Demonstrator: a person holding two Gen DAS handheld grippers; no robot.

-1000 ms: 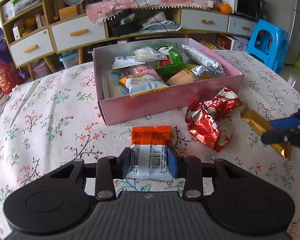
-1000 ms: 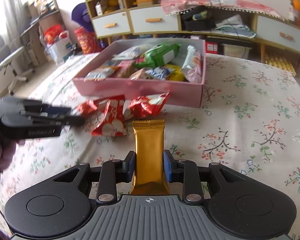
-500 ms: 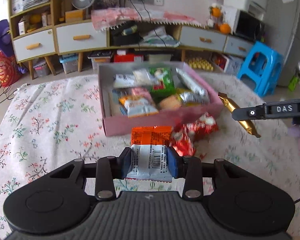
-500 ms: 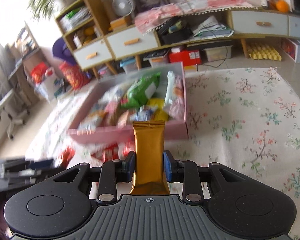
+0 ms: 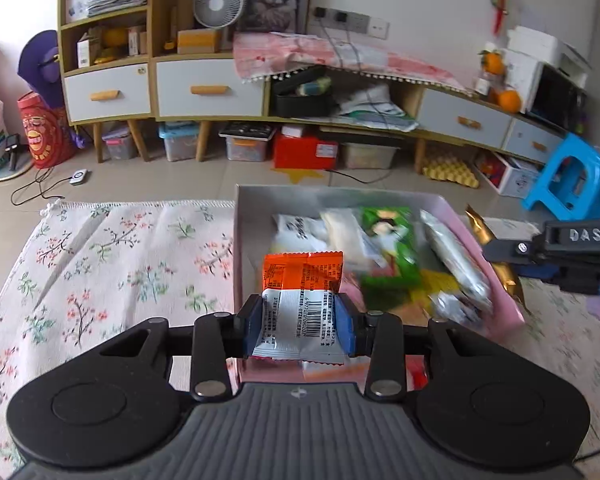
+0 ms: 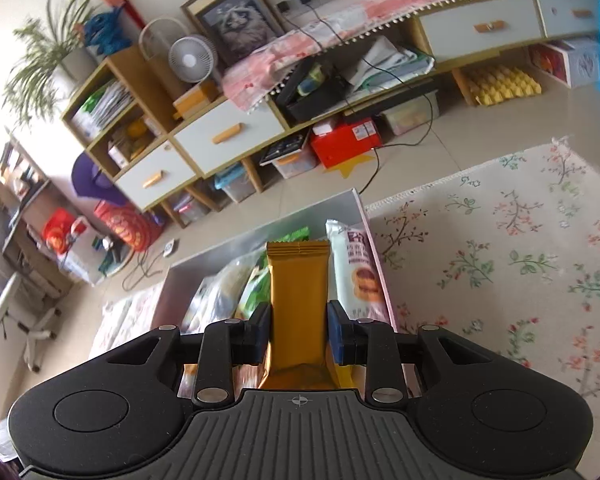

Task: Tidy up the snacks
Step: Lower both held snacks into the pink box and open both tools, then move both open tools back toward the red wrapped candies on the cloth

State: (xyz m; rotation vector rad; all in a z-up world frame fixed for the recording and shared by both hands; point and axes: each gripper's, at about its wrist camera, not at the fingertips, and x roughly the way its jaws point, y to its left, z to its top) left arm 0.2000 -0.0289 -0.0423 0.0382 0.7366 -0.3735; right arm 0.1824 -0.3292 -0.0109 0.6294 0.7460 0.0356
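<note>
Left wrist view: the left hand-held gripper (image 5: 299, 326) is clamped on an orange-and-white snack packet (image 5: 302, 300) above the pink box (image 5: 470, 236), near its left wall. Delivery step; releasing comes next.

Right wrist view: the right hand-held gripper (image 6: 298, 334) is clamped on a gold bar (image 6: 298, 300) over the box's right side, likewise needing release.

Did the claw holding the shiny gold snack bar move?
Yes. The right claw carried the shiny gold snack bar forward, from the flowery tablecloth to above the pink cardboard box.

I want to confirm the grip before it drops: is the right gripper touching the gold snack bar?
Touching. In the right wrist view, the right gripper has both blue pads pressed against the gold snack bar's sides.
</note>
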